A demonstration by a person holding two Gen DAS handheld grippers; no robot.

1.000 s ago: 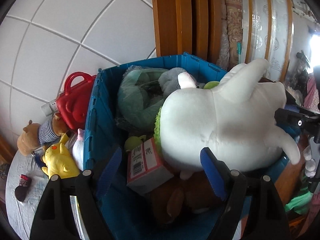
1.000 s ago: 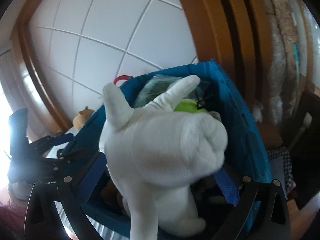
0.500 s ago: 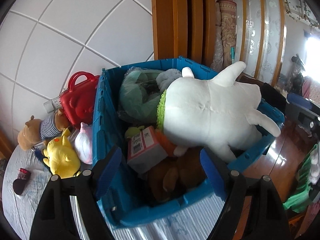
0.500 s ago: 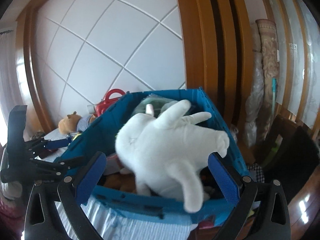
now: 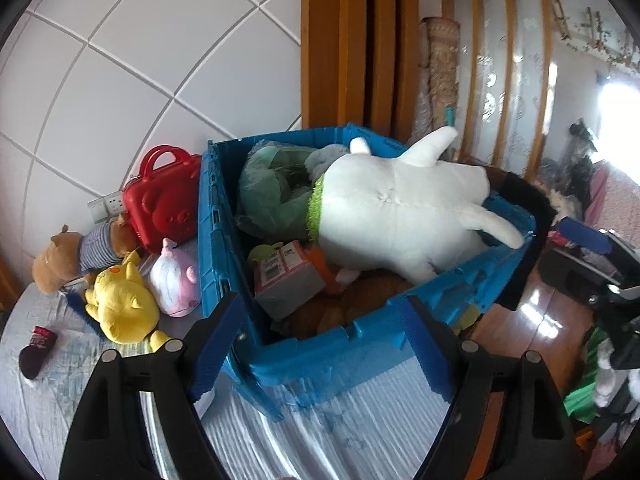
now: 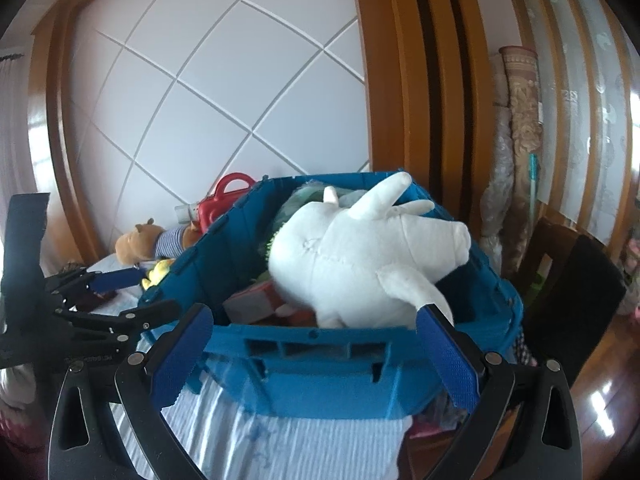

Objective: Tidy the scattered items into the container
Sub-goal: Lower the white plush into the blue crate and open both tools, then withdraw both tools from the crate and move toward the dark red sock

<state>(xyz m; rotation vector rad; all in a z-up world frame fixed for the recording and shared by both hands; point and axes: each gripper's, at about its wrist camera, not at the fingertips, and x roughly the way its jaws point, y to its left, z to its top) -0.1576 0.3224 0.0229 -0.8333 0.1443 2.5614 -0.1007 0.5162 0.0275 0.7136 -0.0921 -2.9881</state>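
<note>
On the striped cloth of the bed (image 5: 352,432), close against the white tiled wall, I see the blue crate (image 5: 360,348) filling the middle of both views. My left view shows what the right mostly hides: to the left of the crate lie a yellow plush (image 5: 120,304), a pink-and-white plush (image 5: 174,284), a brown bear in a striped shirt (image 5: 76,252), a red toy case (image 5: 164,200) and a small dark sock (image 5: 36,350) at the near left. My right view catches only the bear (image 6: 140,242), the case top (image 6: 224,196) and a scrap of yellow beside the crate, but it adds the left hand-held gripper (image 6: 116,296) at its left edge. The big white plush (image 5: 404,212) lies across the top of the crate, limbs sticking out, one reaching over the right rim; it has a green fringe at its left end. Under it I see a green bagged plush (image 5: 272,188), a small cardboard box (image 5: 284,276) and something brown at the bottom. My left hand-held gripper (image 5: 320,344) has its fingers spread apart with nothing between them, in front of the near wall of the crate. My right hand-held gripper (image 6: 316,352) is likewise spread and empty.
</note>
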